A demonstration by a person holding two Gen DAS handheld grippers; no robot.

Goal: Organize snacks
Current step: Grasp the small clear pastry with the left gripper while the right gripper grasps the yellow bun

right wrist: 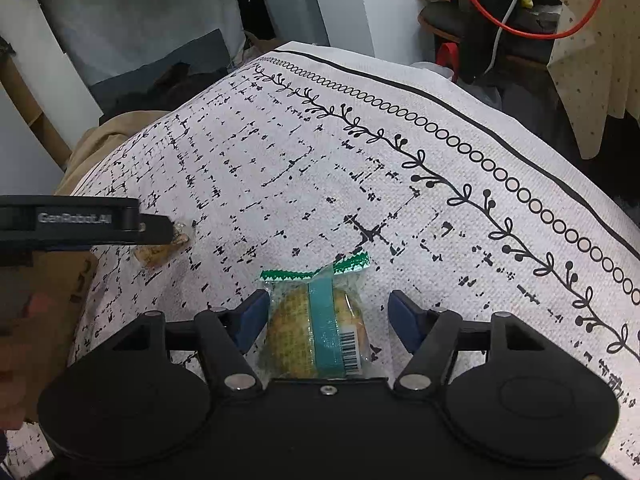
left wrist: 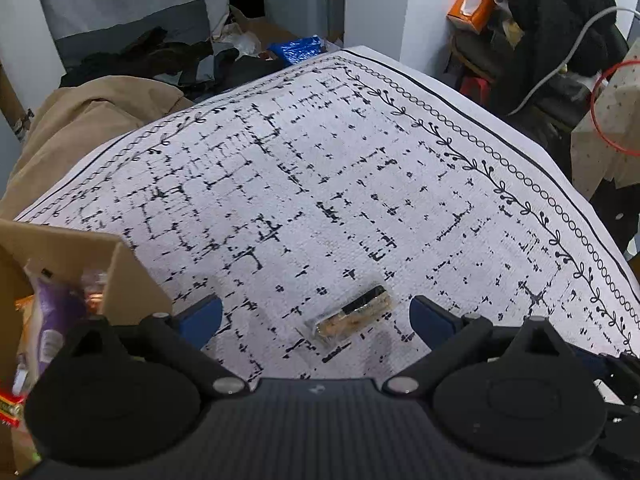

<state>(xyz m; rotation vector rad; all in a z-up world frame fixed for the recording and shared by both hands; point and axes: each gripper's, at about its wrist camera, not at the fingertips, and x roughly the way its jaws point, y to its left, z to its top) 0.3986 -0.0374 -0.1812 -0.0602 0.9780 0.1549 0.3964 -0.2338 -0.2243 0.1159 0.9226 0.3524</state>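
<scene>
A small clear-wrapped snack bar (left wrist: 352, 314) lies on the white black-patterned tablecloth (left wrist: 360, 160). My left gripper (left wrist: 316, 314) hovers low over it, open, with a blue pad well clear on each side. A cardboard box (left wrist: 80, 248) holding several snack packets (left wrist: 52, 312) stands at its left. In the right wrist view, a round cracker pack with a teal band (right wrist: 320, 328) lies between the blue pads of my right gripper (right wrist: 330, 314). The left pad is at the wrapper's edge and the right pad stands apart from it. The left tool's black housing (right wrist: 68, 218) partly hides the snack bar (right wrist: 160, 254).
A beige cloth (left wrist: 80, 120) and dark clothes lie beyond the table's left edge. An orange tissue box (left wrist: 472, 8), a black coat, a grey cable and a red hoop (left wrist: 600, 120) crowd the right side. The cloth's bordered edge (right wrist: 520, 152) runs along the far right.
</scene>
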